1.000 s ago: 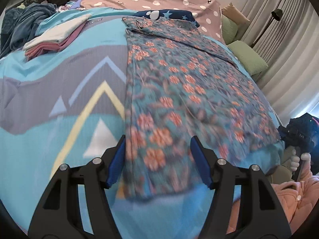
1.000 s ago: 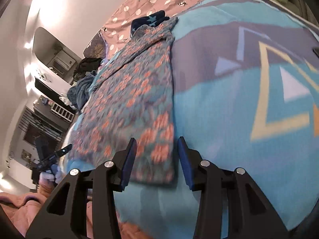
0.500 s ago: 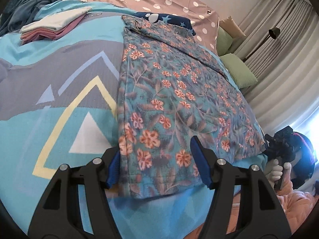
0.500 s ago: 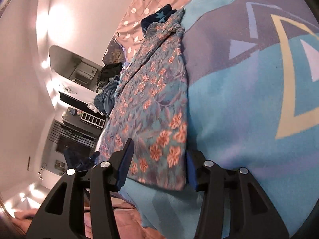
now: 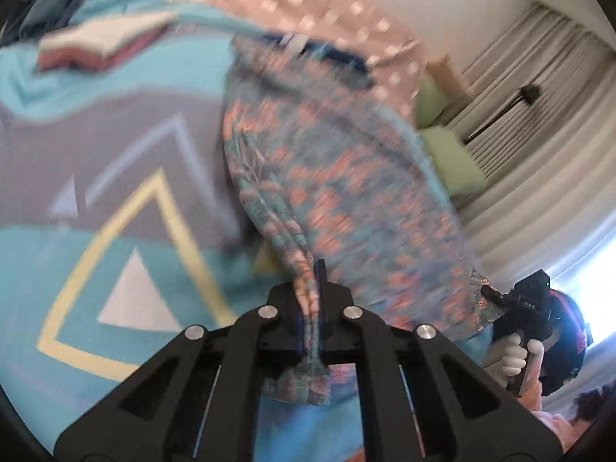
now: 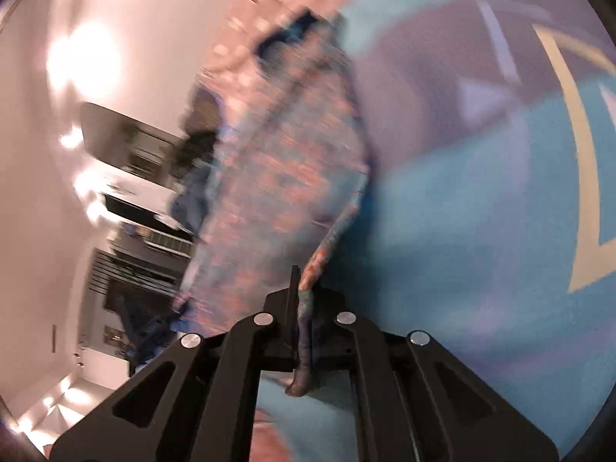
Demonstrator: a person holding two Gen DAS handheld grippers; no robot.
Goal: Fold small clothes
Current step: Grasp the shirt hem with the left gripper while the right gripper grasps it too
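Observation:
A teal floral garment [image 5: 335, 177] with orange flowers lies lengthwise on the blue patterned bedspread [image 5: 115, 200]. My left gripper [image 5: 313, 281] is shut on the garment's near left corner, and the cloth bunches between its blue pads and hangs out below them. In the right wrist view the same floral garment [image 6: 285, 177] runs away up the bed, and my right gripper [image 6: 302, 285] is shut on its near right corner, a roll of fabric pinched between the jaws. The right gripper also shows at the far right of the left view, held by a hand [image 5: 512, 358]. Both views are motion-blurred.
A stack of folded clothes [image 5: 100, 46] sits at the back left of the bed. A pink dotted cover [image 5: 308, 4], a dark blue starred piece and green pillows [image 5: 450, 158] lie at the head. Curtains [image 5: 539, 107] hang on the right. Dark furniture [image 6: 127, 208] stands beyond the bed.
Both grippers have shut on the garment's near corners and risen a little, pulling the near hem up off the bedspread. Before, both stood open astride the hem.

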